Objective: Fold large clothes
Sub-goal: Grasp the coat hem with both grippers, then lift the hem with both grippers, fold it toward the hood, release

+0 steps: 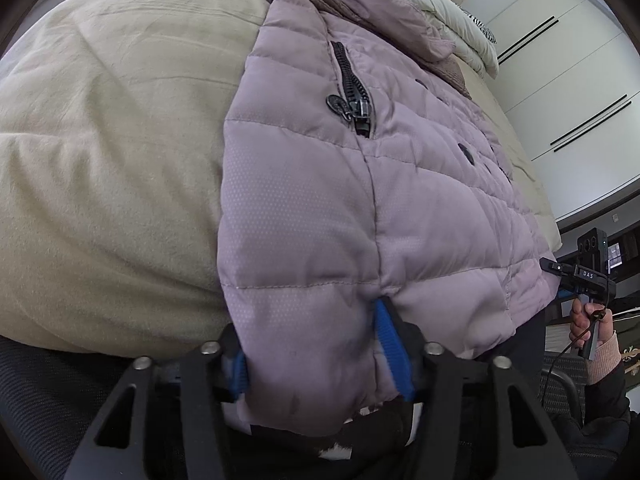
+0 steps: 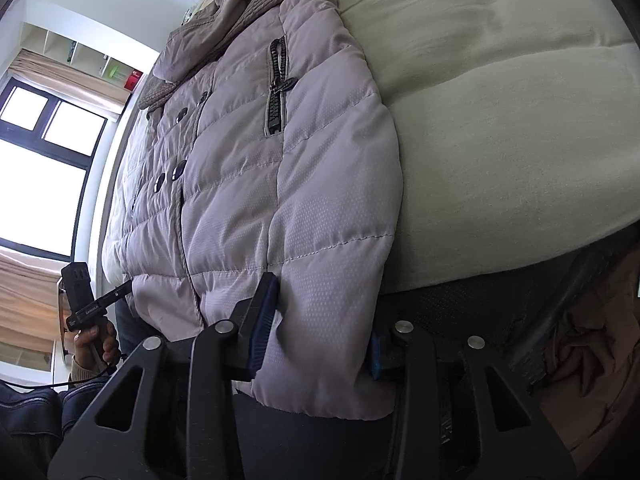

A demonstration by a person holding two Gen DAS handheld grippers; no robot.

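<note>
A mauve quilted puffer jacket [image 1: 360, 184] lies front up on a beige bed [image 1: 112, 152], with zip pockets, dark snaps and a knit collar at the far end. It also shows in the right wrist view [image 2: 280, 168]. My left gripper [image 1: 316, 364] is shut on the jacket's bottom hem at one corner, its blue pads [image 1: 390, 344] pinching the fabric. My right gripper [image 2: 320, 332] is shut on the hem at the other corner. Each gripper shows in the other's view, the right one [image 1: 560, 272] and the left one [image 2: 116, 292], at the hem's far side.
Pillows [image 1: 440, 4] lie at the head of the bed. White wardrobe doors [image 1: 568, 80] stand beyond the bed on one side, a window [image 2: 44, 152] on the other. A dark mesh chair [image 1: 52, 396] sits below the bed's edge.
</note>
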